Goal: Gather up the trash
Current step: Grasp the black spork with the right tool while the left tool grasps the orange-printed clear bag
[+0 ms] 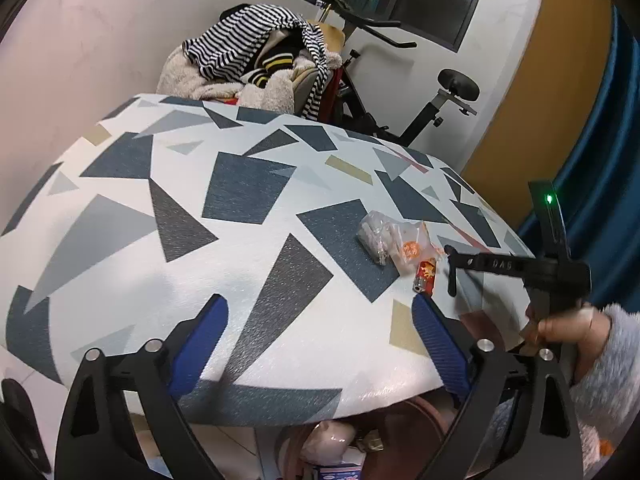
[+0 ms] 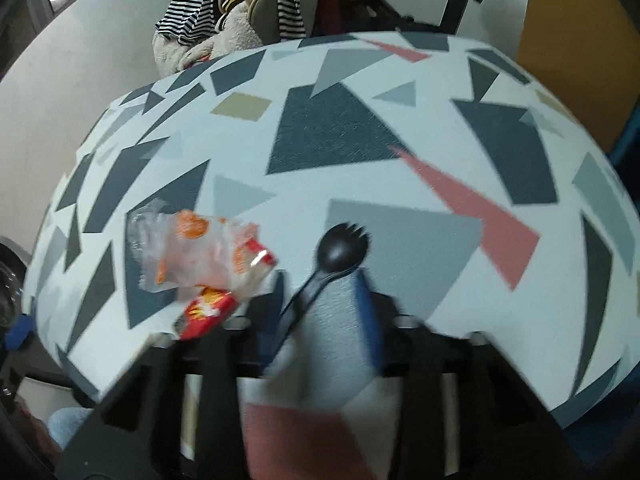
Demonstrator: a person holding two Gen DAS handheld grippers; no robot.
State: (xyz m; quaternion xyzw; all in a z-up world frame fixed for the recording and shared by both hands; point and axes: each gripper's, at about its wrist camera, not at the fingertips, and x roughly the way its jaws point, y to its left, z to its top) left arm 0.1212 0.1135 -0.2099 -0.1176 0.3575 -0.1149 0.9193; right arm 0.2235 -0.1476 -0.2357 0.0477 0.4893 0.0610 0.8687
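Black plastic spork (image 2: 340, 248) sits pinched in the right gripper (image 2: 324, 280), handle slanting back-left; wrappers (image 2: 192, 252) lie just left. Left gripper (image 1: 320, 344) gapes empty.

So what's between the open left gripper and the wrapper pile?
Only bare patterned tablecloth lies between the left gripper and the wrapper pile, seen in the left wrist view.

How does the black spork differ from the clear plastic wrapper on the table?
The black spork is rigid and opaque; the clear plastic wrapper is crumpled and see-through with orange print. The spork sits between the right gripper fingers, while the wrapper lies loose on the table. Both look like disposable plastic.
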